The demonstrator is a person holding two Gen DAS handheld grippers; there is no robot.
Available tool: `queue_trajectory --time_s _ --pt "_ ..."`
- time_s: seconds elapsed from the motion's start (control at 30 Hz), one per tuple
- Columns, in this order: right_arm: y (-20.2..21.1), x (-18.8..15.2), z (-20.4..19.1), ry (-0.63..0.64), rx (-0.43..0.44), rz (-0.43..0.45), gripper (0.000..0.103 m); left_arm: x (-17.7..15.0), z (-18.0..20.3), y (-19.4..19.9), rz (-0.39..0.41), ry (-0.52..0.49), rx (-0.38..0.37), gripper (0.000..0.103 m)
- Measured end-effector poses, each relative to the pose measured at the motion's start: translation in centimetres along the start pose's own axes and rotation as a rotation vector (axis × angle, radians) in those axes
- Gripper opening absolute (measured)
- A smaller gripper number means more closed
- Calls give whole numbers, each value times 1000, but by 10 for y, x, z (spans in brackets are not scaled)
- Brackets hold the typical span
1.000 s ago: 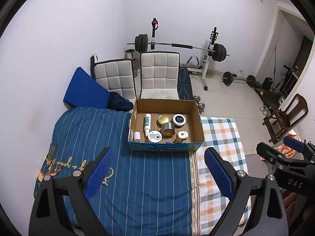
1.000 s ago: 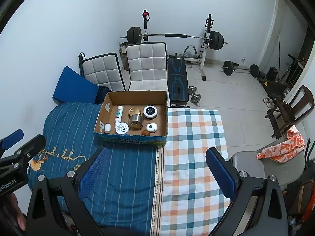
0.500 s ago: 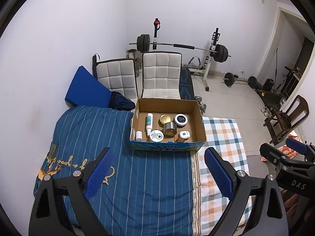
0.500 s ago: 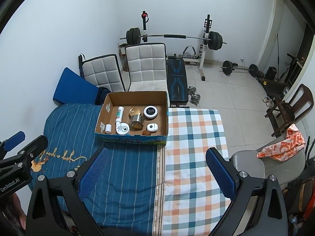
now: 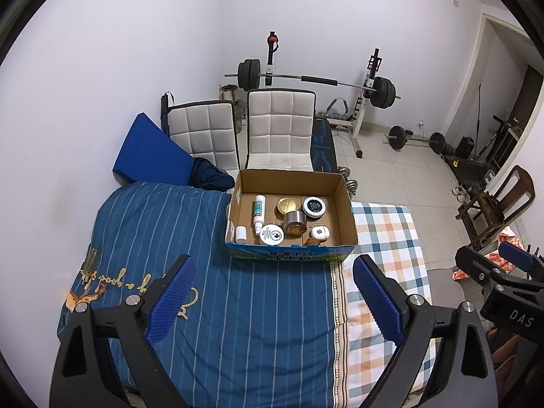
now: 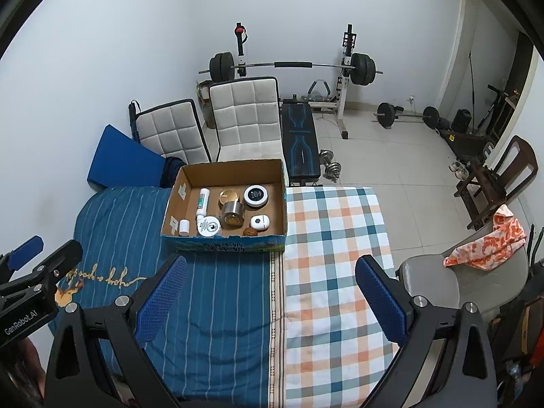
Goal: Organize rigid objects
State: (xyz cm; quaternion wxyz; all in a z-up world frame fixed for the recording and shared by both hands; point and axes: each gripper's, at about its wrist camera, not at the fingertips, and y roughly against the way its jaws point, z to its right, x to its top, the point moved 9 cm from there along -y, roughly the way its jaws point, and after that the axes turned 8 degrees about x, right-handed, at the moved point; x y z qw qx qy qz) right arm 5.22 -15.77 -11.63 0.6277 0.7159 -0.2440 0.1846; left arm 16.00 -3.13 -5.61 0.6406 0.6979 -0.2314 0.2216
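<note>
An open cardboard box (image 5: pixel 348 204) (image 6: pixel 234 168) sits on the bed at its far edge. Inside lie a white tube (image 5: pixel 259 212) (image 6: pixel 202 202), a small white cylinder (image 5: pixel 241 234), a white round lid (image 5: pixel 271 234) (image 6: pixel 208 226), a gold tin (image 5: pixel 286 205), a silver tin (image 5: pixel 294 224) (image 6: pixel 232 212), a black-topped jar (image 5: pixel 313 206) (image 6: pixel 256 195), a small white case (image 5: pixel 320 232) (image 6: pixel 260 222) and a brown item (image 6: pixel 251 231). My left gripper (image 5: pixel 273 292) and right gripper (image 6: pixel 271 290) are both open and empty, high above the near bed.
The bed has a blue striped cover (image 5: pixel 258 323) and a checked cover (image 6: pixel 333 272). Two white padded chairs (image 5: pixel 278 129), a blue pad (image 5: pixel 149 151), a weight bench with barbell (image 6: pixel 292 68), dumbbells (image 6: pixel 328 166), a grey chair (image 6: pixel 452 278) and a wooden chair (image 6: pixel 493 180) stand around.
Both views have shifted slightly; the box sits a little lower and further in the frames. Both grippers stay open and empty.
</note>
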Motion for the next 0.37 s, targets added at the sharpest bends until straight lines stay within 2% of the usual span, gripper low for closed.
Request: queue_trajectory --time_s 0.37 --pt "3 2 4 -15 -6 19 101 -2 1 -2 7 -10 6 95"
